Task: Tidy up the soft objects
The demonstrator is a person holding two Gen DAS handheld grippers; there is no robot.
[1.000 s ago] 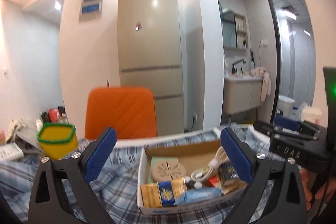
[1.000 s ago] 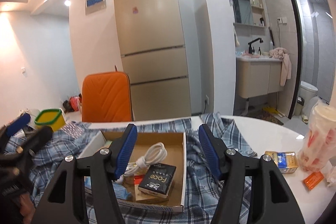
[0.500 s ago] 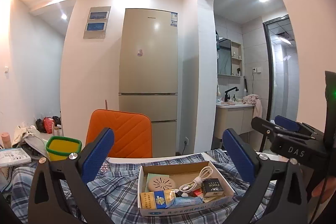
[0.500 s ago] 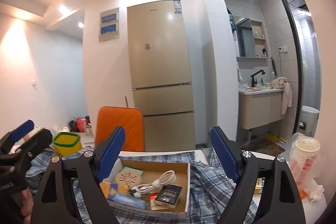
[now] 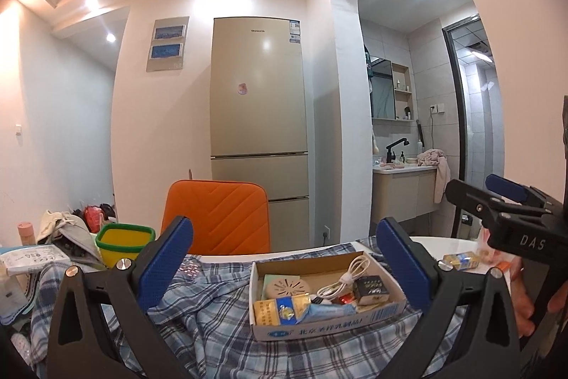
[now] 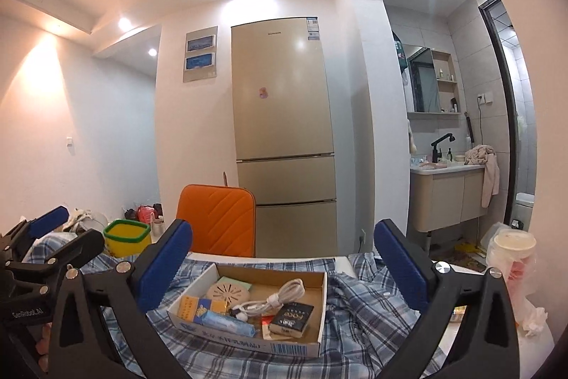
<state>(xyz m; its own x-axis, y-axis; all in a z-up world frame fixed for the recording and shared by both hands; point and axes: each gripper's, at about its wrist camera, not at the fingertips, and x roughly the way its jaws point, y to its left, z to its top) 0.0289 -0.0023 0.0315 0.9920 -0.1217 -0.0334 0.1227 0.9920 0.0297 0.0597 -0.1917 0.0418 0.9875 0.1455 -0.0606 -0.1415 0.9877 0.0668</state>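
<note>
A blue plaid cloth (image 5: 213,325) (image 6: 362,293) lies crumpled over a white table. On it rests a shallow cardboard box (image 5: 381,309) (image 6: 305,348) holding small packets, a round beige disc and a coiled white cable (image 6: 280,295). My left gripper (image 5: 284,269) is held level before the box, open, nothing between its blue pads. My right gripper (image 6: 284,267) also faces the box from the right; its jaws are opening wide and are empty. Each gripper shows at the edge of the other's view.
An orange chair (image 5: 216,217) stands behind the table before a beige fridge (image 5: 257,116). A yellow tub with a green rim (image 5: 126,242) and clutter sit at the left. A bagged paper cup (image 6: 511,258) and a small packet (image 5: 459,260) lie on the table's right.
Both grippers drew back from the box, which now looks smaller and farther. The right gripper's jaws spread much wider. The left jaws kept their width.
</note>
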